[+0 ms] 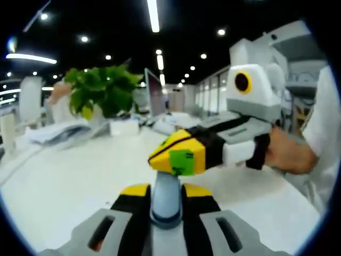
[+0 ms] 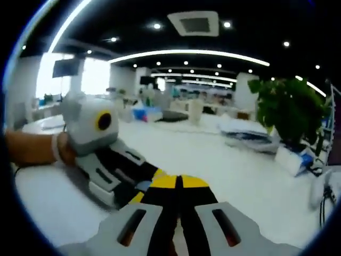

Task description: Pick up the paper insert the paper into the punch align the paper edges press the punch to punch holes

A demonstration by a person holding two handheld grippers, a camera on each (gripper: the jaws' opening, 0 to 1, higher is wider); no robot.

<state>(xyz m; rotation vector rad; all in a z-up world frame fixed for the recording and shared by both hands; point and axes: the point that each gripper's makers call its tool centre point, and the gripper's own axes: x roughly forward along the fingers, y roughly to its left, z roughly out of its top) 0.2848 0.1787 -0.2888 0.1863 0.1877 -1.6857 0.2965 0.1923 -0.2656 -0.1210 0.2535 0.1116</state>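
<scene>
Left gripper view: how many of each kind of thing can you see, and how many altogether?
Hand-held grippers: 2, the left hand-held gripper and the right hand-held gripper
Green plant: 1
Person's hand: 1
Blue-grey object between the left one's jaws: 1
Total: 5
</scene>
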